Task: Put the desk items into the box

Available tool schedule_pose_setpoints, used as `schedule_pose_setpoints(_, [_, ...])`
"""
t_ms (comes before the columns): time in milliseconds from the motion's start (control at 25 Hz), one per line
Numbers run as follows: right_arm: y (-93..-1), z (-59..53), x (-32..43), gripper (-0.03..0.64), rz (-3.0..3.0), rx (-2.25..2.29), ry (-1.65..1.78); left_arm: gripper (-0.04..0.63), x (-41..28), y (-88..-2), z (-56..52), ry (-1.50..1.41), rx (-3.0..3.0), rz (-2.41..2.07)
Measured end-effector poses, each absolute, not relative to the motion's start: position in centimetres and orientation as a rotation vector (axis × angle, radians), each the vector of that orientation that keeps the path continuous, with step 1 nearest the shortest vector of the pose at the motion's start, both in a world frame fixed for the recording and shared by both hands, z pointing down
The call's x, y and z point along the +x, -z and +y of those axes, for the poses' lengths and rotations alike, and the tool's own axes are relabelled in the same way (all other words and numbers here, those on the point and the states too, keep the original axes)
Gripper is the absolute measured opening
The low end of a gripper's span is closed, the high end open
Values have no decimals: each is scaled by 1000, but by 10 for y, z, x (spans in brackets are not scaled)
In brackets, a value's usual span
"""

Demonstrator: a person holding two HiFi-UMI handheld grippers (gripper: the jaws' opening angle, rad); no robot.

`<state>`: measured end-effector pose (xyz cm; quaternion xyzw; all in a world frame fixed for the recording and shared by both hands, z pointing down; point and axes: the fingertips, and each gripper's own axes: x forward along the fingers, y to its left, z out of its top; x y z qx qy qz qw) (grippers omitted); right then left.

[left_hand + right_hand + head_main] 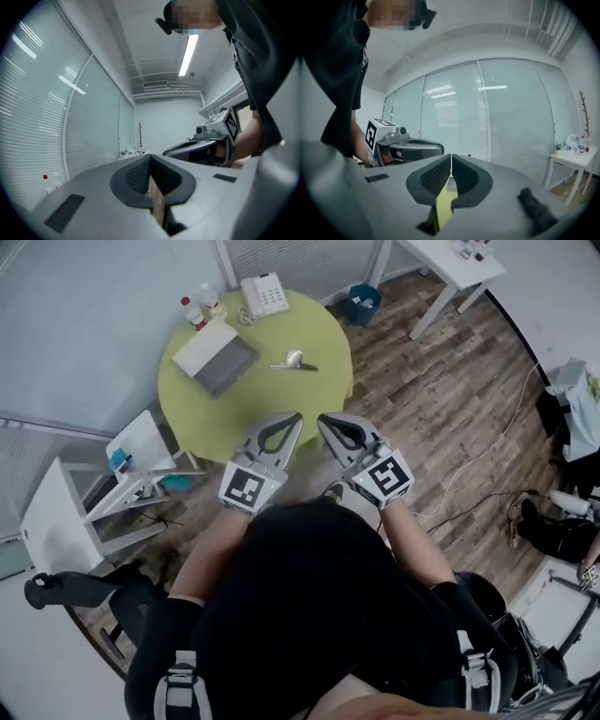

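Holds left tool and right tool pressed shut with nothing inside, side by side, likely getting ready to start. Well ahead of both, on round green tabletop: flat grey and white box, white keypad phone, small silver thing, all untouched.

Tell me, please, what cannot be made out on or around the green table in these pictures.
- Inside of the box: head view, too small to tell whether anything lies in it.
- The small metal item: head view, too small to identify.
- The bottles: head view, labels too small to read.
- Near edge of the table: head view, partly covered by the left tool and right tool.
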<state>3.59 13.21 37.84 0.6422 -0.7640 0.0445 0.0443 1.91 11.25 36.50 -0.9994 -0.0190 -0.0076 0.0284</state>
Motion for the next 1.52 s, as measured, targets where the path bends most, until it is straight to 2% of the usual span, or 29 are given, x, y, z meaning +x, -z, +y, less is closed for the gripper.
schedule_pose_setpoints(720, [-399,127,127,18,-2488,1774,-199,3,103,-392,118,117,-3164,207])
schedule_pose_setpoints(1200, [-425,35,153,18,-2467,1581,-248,3,127,-411,19,62,-3138,328])
schedule_pose_setpoints(1520, [-448,-25,156,18,-2437,1501,-277,3,122,-437,-50,135,-3158,397])
